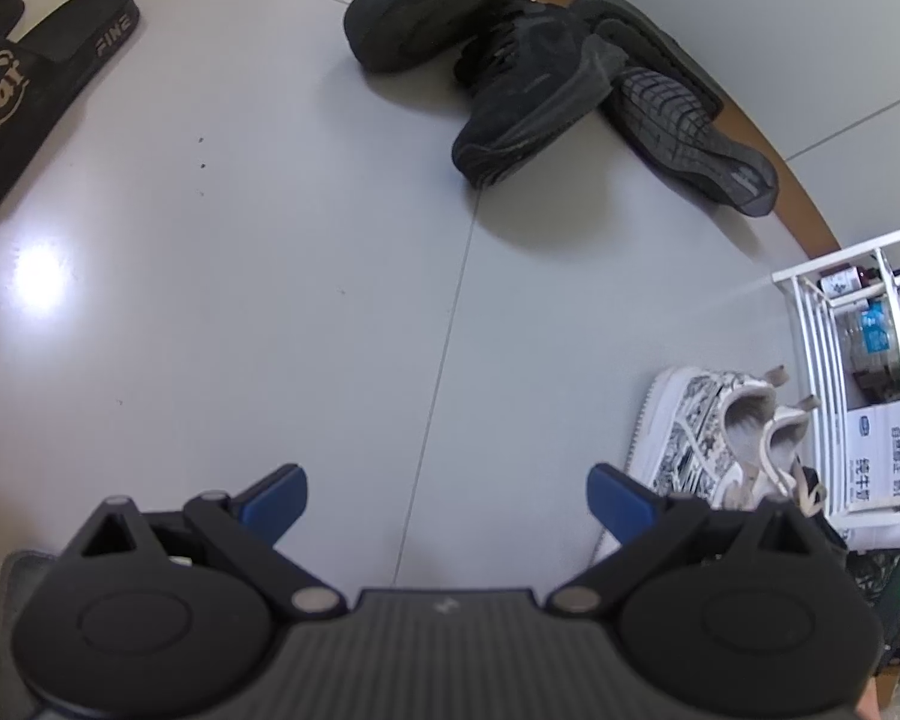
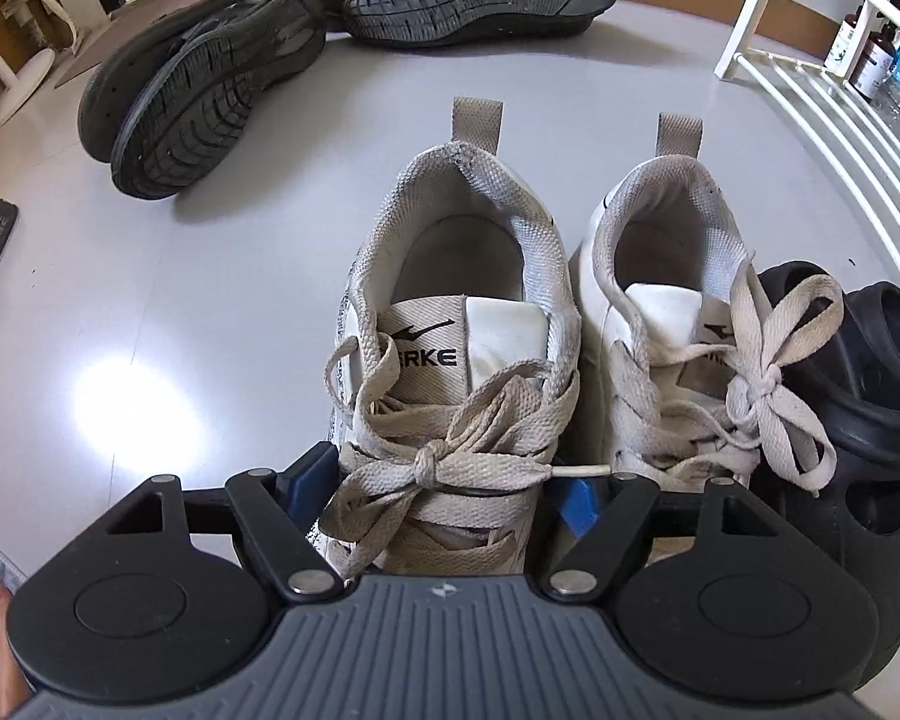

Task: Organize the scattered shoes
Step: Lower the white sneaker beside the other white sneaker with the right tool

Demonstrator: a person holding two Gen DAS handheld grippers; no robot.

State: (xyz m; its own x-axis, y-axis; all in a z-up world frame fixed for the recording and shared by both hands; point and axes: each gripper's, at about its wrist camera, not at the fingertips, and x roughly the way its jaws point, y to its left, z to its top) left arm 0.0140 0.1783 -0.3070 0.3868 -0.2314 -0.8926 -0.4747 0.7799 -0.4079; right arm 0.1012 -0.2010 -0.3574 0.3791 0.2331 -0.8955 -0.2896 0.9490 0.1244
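**shoe_sorter:** ok going left to right on the left wrist view. Far left there's a black slide (image 1: 24, 90) with "Bear" printed on it, lying on the grey floor (image 1: 270, 300). Top middle is a heap of black sneakers (image 1: 528, 72), a couple tipped over with soles showing, up against the wooden skirting (image 1: 804, 204). Lower right, the white sneaker pair (image 1: 714, 438) sits just beside a white wire rack (image 1: 822, 372). The left gripper (image 1: 447, 495) hangs over bare floor, blue pads wide apart, nothing between them.

**tidyup42:** and the right wrist view?

**shoe_sorter:** Same pile from the other side: black sneakers (image 2: 204, 96) top left, soles up. In the middle the left white sneaker (image 2: 450, 312), "ERKE" on the tongue, toe towards the camera. Its partner, the right white sneaker (image 2: 666, 312), is touching it side by side. Then a black clog (image 2: 858, 420) tucked against that one, with the rack (image 2: 810, 84) behind.

**tidyup42:** is it gripping?

**shoe_sorter:** The right gripper (image 2: 450, 495) straddles the laced front of the left white sneaker, a blue pad at each side. Jaws stand wide. Can't tell if the pads actually press on it.
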